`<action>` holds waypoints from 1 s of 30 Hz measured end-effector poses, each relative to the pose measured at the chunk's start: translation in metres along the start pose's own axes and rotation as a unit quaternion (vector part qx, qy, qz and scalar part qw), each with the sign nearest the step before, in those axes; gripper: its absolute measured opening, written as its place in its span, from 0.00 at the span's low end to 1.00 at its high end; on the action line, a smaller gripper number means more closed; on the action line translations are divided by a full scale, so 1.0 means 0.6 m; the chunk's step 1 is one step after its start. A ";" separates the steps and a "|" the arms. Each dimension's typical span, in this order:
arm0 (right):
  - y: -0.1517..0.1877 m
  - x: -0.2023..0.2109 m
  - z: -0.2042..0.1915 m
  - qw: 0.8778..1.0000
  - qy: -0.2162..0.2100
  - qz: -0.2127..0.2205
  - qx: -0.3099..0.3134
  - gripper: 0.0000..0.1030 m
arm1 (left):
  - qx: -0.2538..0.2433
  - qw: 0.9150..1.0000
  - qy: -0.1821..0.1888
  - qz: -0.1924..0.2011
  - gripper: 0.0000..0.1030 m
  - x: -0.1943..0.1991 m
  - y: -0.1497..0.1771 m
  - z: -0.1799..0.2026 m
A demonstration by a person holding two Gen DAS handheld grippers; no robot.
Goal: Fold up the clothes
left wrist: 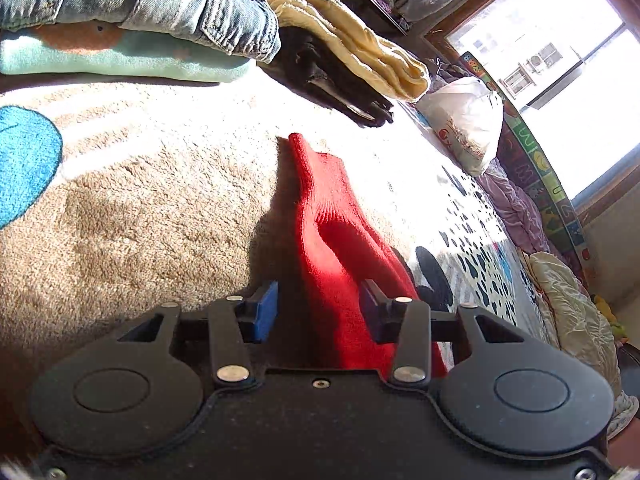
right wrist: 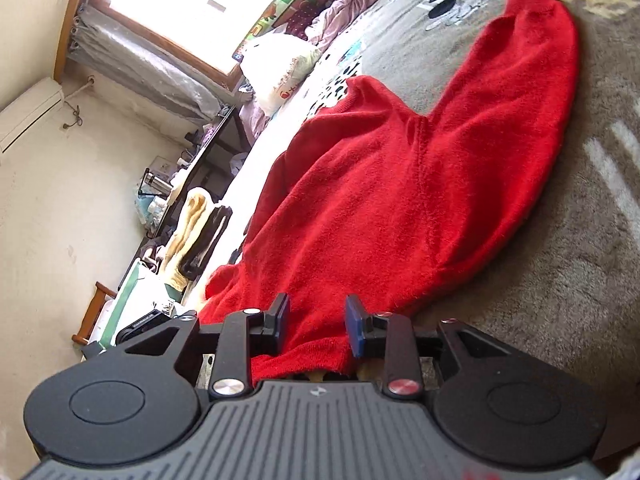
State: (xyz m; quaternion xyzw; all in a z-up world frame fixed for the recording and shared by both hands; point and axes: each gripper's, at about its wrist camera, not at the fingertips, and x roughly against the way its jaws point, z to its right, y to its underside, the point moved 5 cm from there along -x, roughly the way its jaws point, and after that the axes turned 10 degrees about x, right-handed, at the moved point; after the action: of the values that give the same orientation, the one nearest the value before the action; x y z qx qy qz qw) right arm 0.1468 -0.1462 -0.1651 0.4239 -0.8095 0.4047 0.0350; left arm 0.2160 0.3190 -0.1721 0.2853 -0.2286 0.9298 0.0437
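Note:
A red knit sweater (right wrist: 400, 184) lies spread on the fleecy beige blanket (right wrist: 580, 240) of a bed, one sleeve stretching away to the upper right. Its near hem sags between the jaws of my right gripper (right wrist: 318, 324), whose pads stand apart and do not pinch it. In the left wrist view a sleeve of the sweater (left wrist: 336, 240) rises as a narrow ridge from the blanket (left wrist: 140, 220). It runs between the pads of my left gripper (left wrist: 318, 312). The right pad lies against the cloth; a dark gap separates the left pad from it.
Folded clothes are stacked at the far edge: jeans (left wrist: 180, 4) on a mint garment (left wrist: 120, 60), a cream towel (left wrist: 348, 40) and a black item (left wrist: 328, 80). A white plastic bag (left wrist: 468, 124) sits by the window (left wrist: 560, 60). A spotted sheet (left wrist: 472, 240) borders the blanket.

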 end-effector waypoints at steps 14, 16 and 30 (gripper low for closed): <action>0.053 -0.197 -0.195 0.964 -0.059 -0.085 0.245 0.31 | -0.113 0.992 0.035 0.048 0.02 -0.046 -0.108 0.055; 0.078 -0.223 -0.201 0.953 -0.058 -0.126 0.268 0.31 | -0.134 0.990 -0.015 0.032 0.02 -0.075 -0.099 0.037; 0.040 -0.180 -0.188 0.953 -0.067 -0.136 0.264 0.32 | -0.188 0.978 -0.006 0.085 0.31 -0.039 -0.083 0.104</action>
State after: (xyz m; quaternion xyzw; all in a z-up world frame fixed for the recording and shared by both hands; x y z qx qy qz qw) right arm 0.1662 0.0093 -0.1479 0.5499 -0.6095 0.5658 -0.0776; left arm 0.2780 0.3365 -0.1190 0.2571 -0.4235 0.8685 0.0158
